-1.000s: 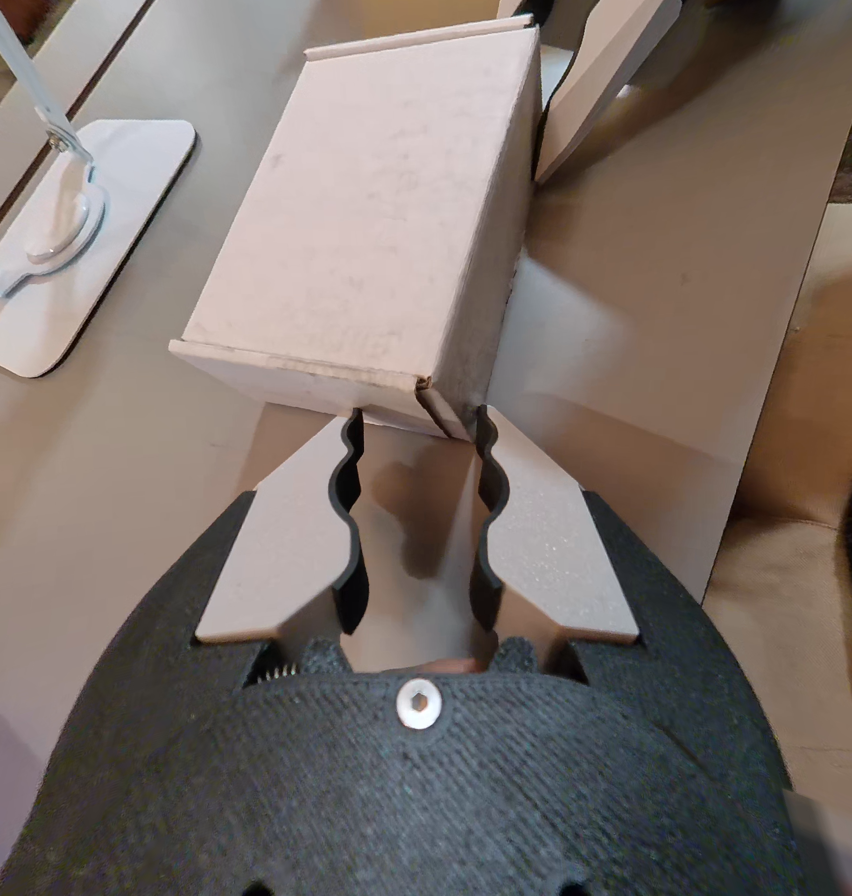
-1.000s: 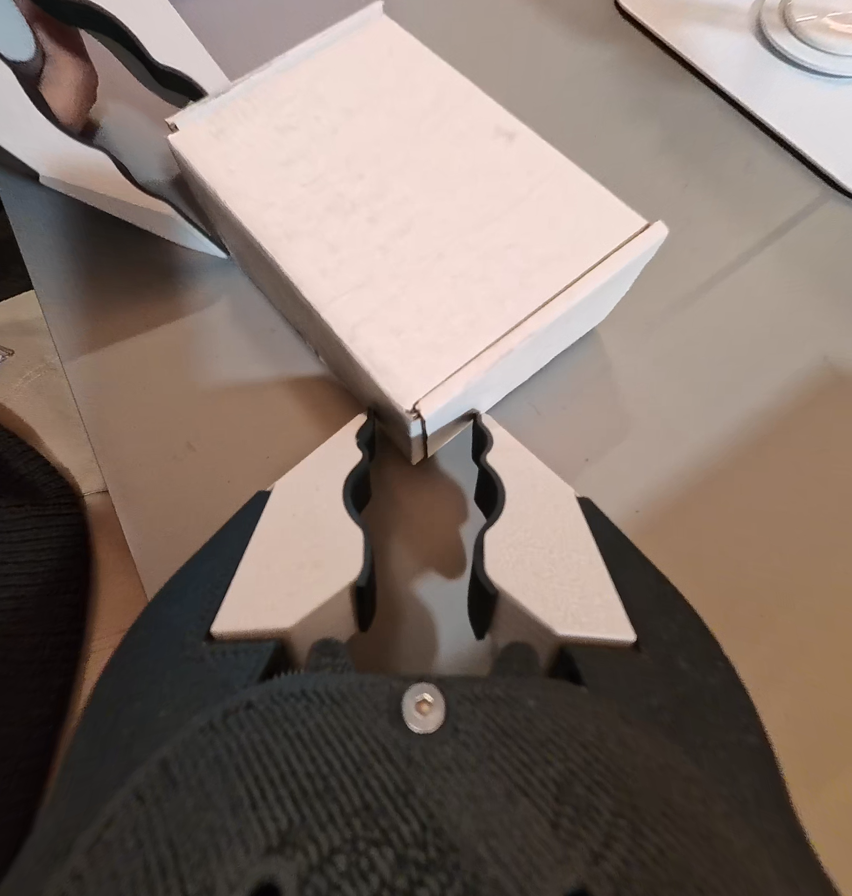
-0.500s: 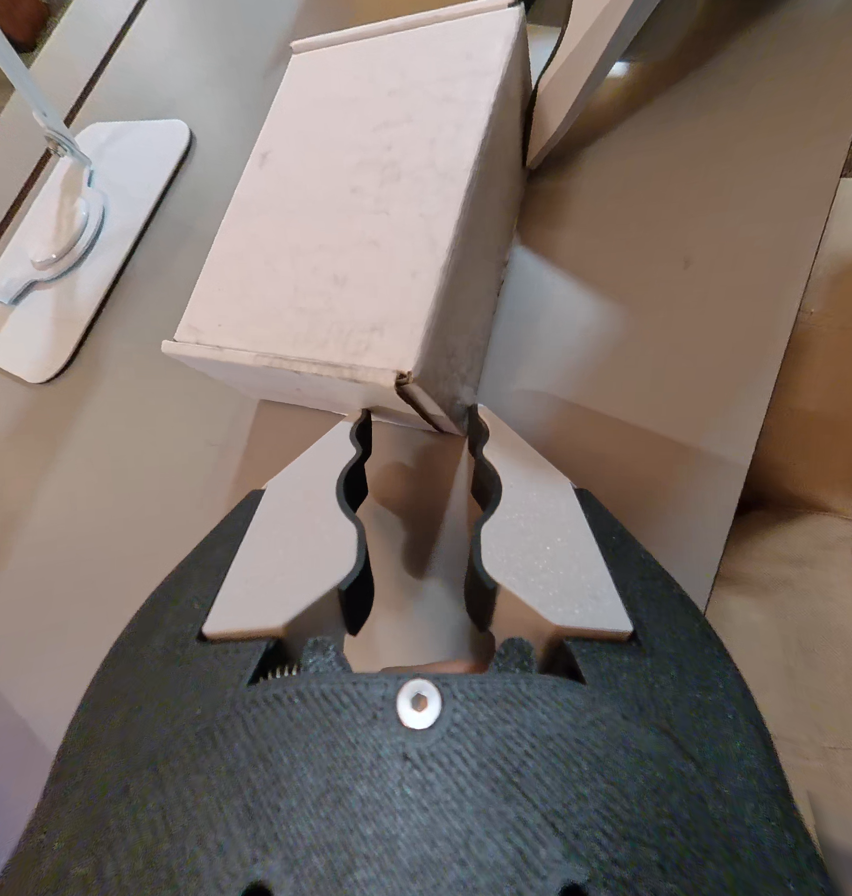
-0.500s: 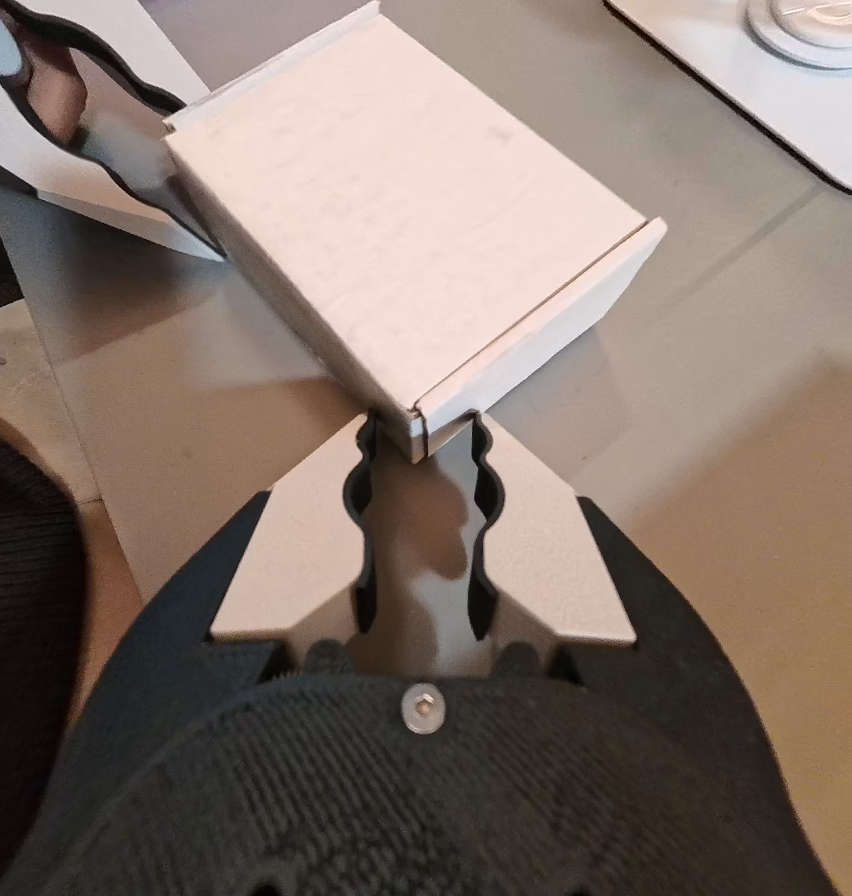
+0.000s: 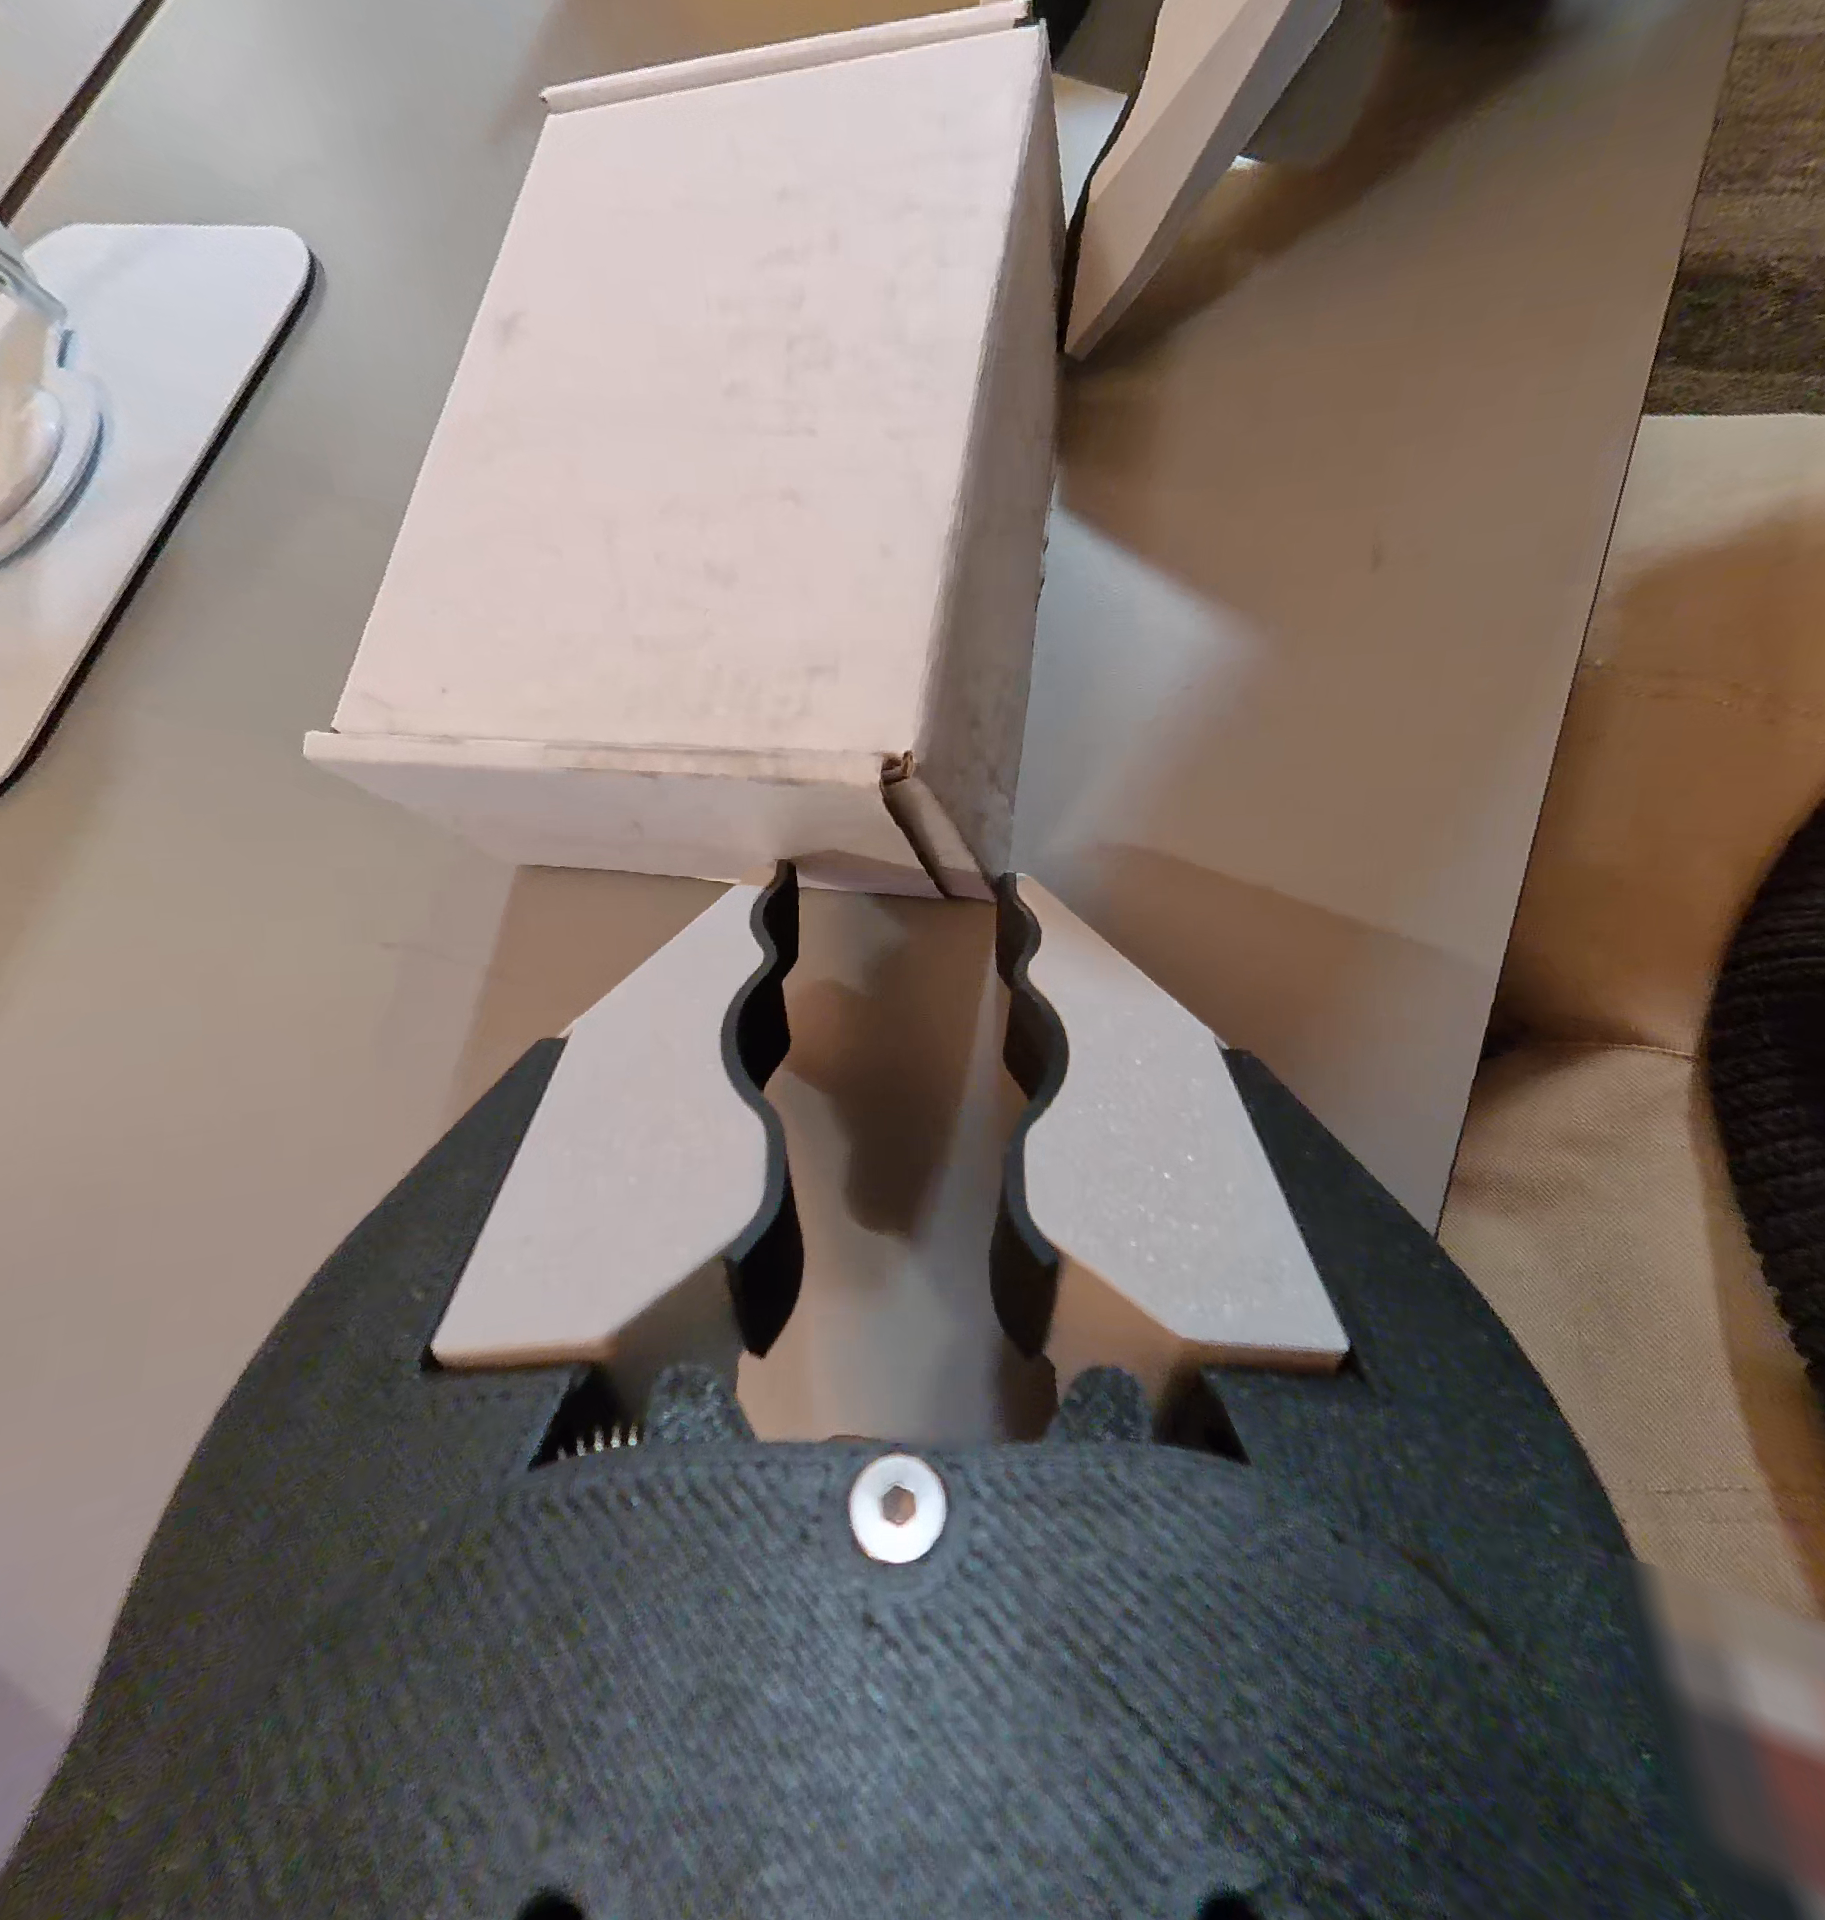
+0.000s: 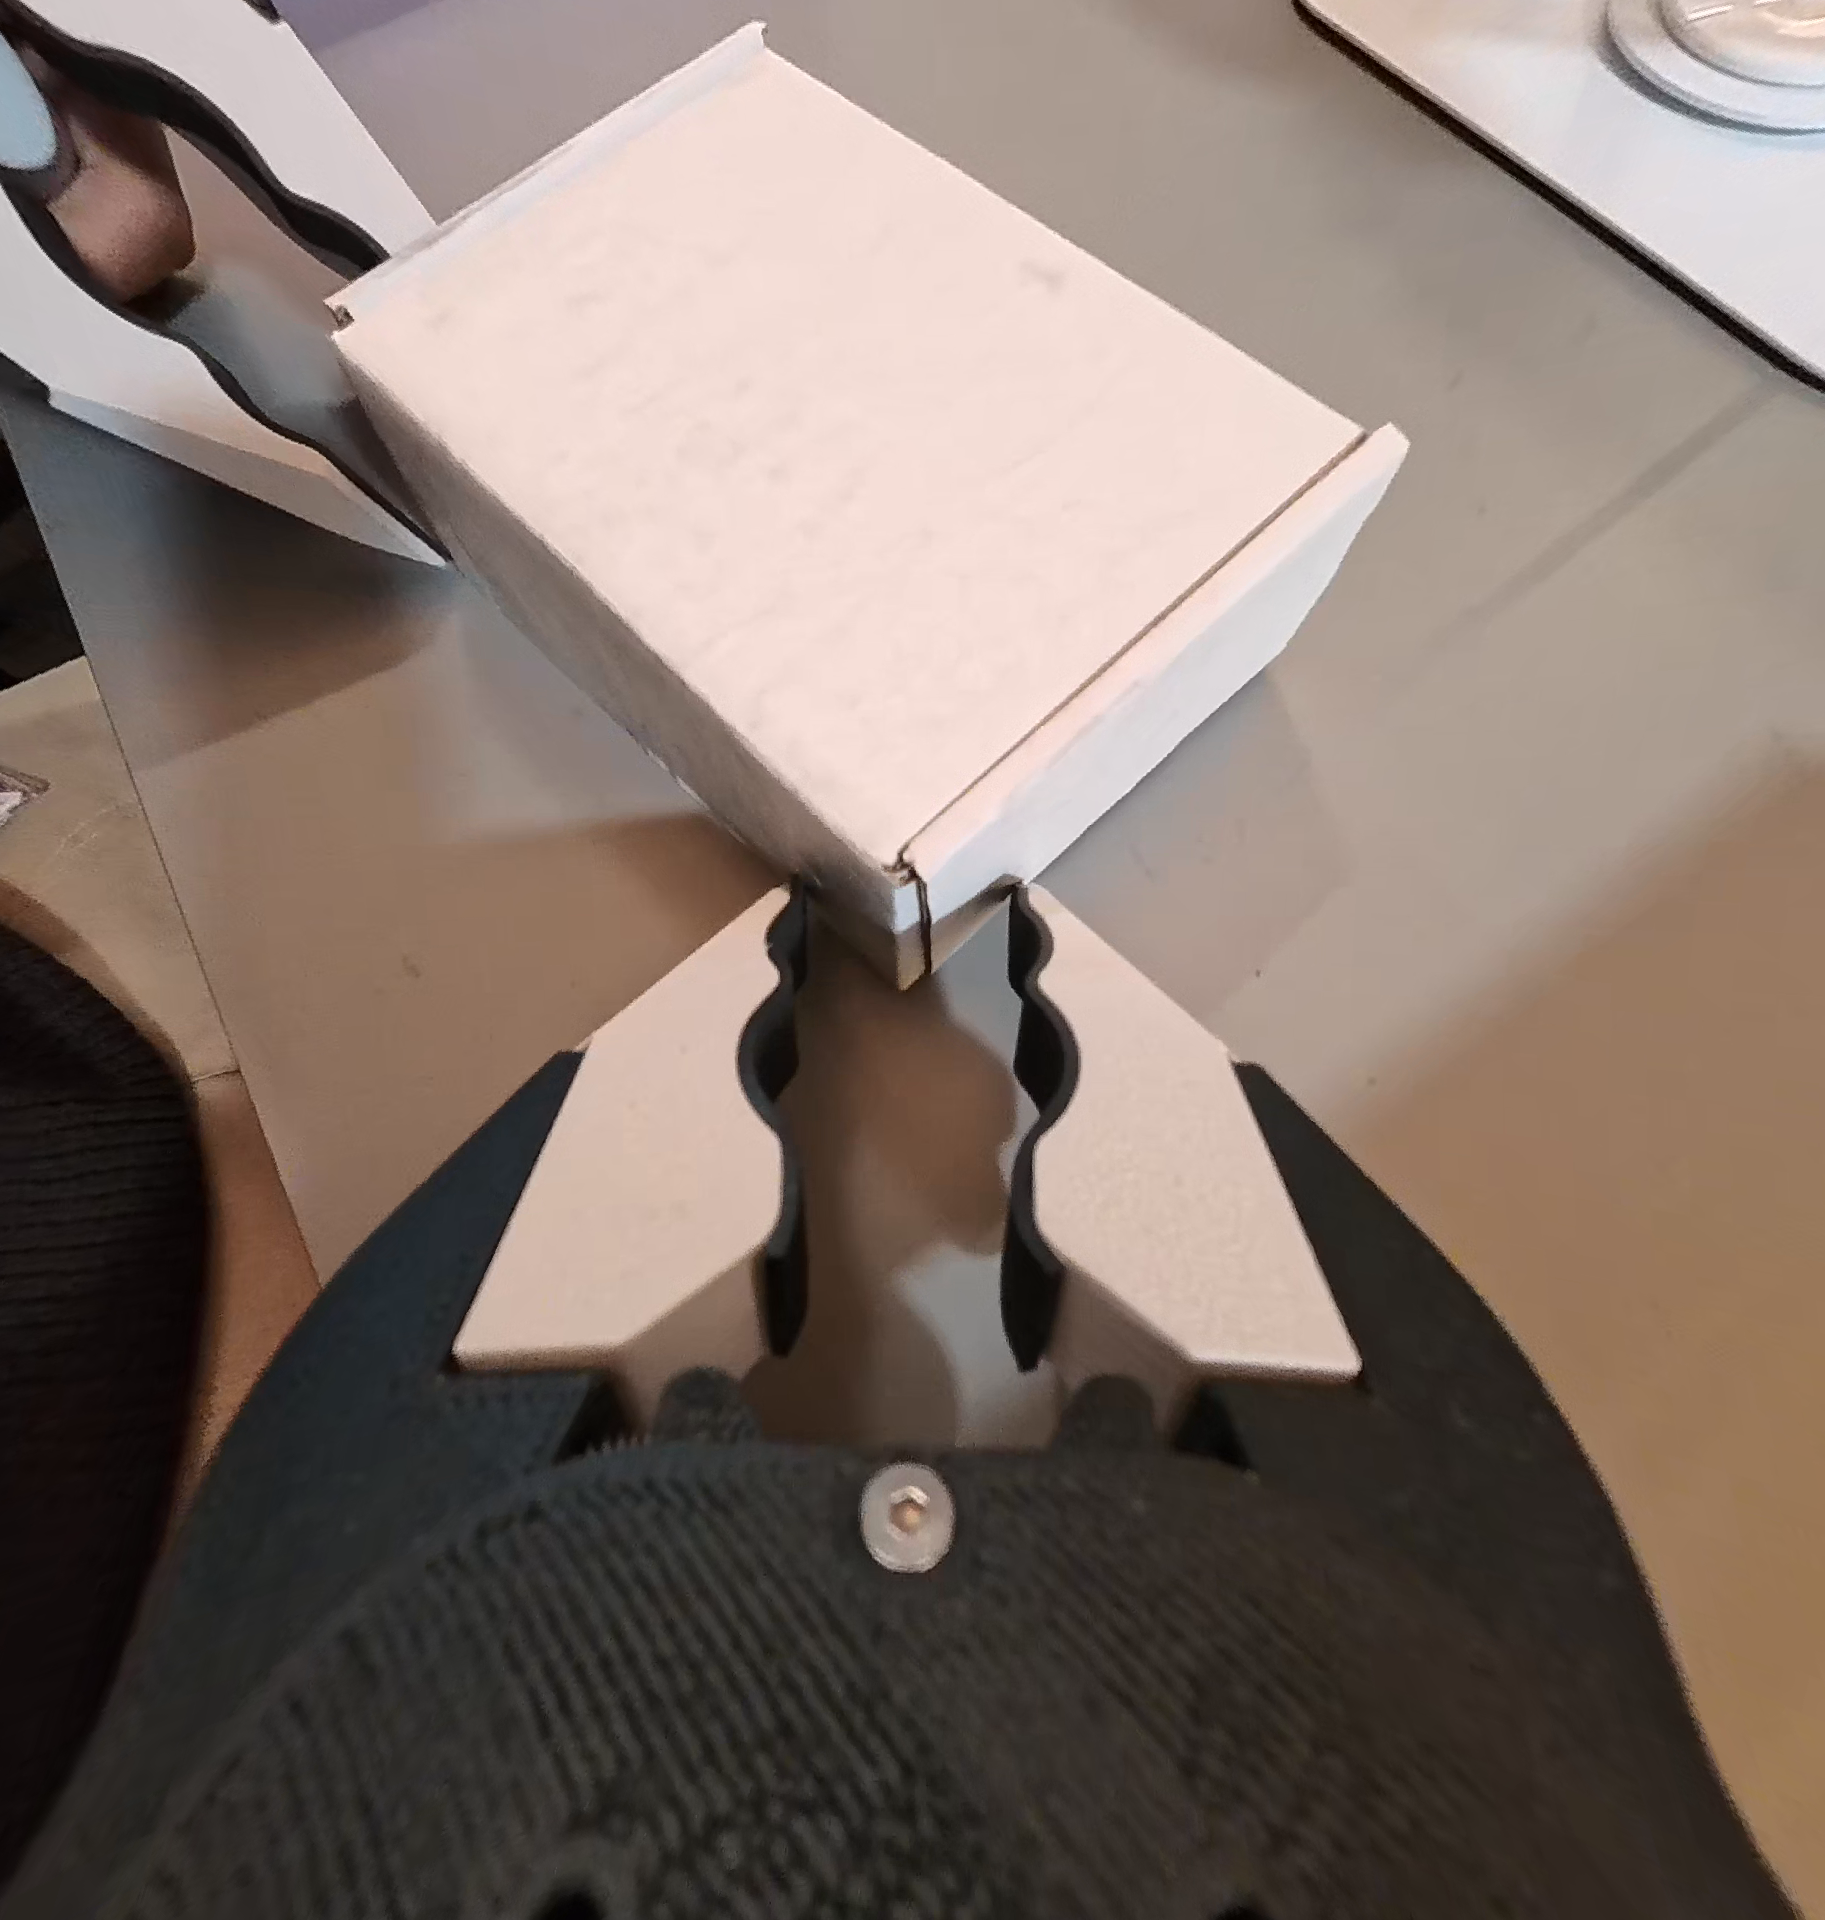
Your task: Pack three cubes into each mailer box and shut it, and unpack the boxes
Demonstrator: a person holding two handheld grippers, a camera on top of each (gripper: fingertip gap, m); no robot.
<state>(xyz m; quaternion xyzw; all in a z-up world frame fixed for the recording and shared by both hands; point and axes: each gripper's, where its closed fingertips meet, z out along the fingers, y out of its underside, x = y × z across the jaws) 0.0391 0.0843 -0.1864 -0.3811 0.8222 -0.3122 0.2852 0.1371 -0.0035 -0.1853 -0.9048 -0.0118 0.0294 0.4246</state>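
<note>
Left gripper [image 5: 892,883], jaws partly open, straddles one corner of the closed white cardboard mailer box [image 5: 721,457]; whether the tips pinch it, I can't tell. Right gripper [image 6: 908,899], same gap, straddles the opposite corner. The box sits between them over the grey tabletop [image 6: 1510,831]. A white rounded stand base [image 5: 129,436] lies well apart. The box's contents are hidden.

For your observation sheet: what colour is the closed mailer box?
White; the mailer box shows it best in the right wrist view.
</note>
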